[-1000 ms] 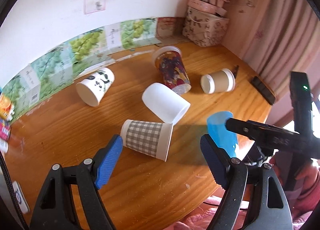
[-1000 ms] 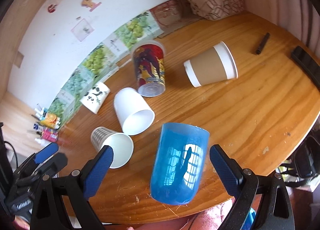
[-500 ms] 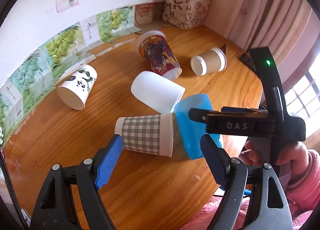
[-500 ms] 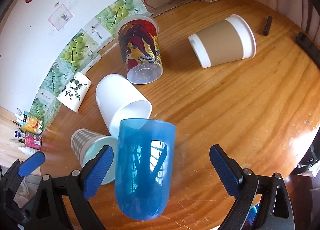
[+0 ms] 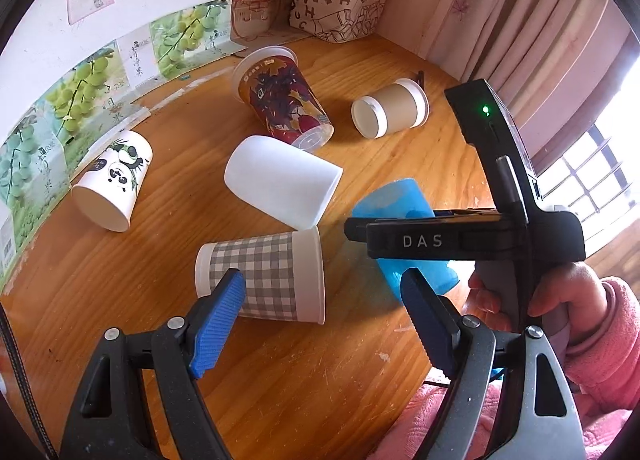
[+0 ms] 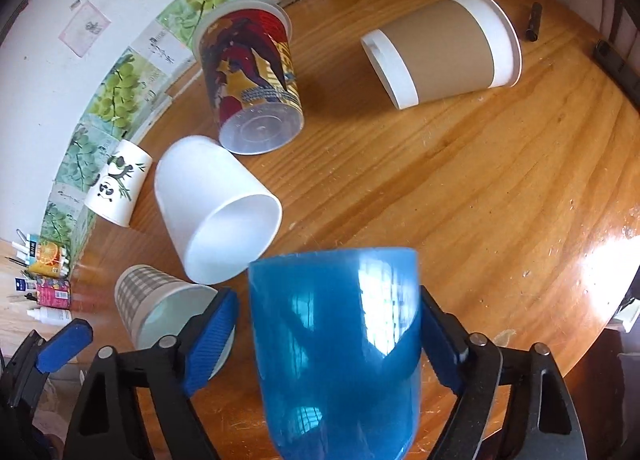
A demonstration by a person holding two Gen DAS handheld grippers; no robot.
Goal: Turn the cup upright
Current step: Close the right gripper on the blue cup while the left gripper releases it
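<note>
A blue translucent cup (image 6: 340, 344) lies between the fingers of my right gripper (image 6: 326, 334), its wide end pointing away from me. The right pad touches its side; the left pad stands a little off it, so the grip is unclear. It also shows in the left wrist view (image 5: 394, 207), partly behind the right gripper's body. My left gripper (image 5: 320, 310) is open and empty, just in front of a grey checked cup (image 5: 264, 274) that lies on its side.
On the round wooden table (image 6: 500, 199) lie a white cup (image 6: 216, 215), a red printed cup (image 6: 252, 79), a brown-sleeved cup (image 6: 444, 47) and a panda cup (image 6: 118, 187). A patterned bag (image 5: 340, 5) stands by the wall. The table edge is close on the right.
My right gripper has moved forward around the blue cup and narrowed on it. My left gripper has moved closer to the checked cup.
</note>
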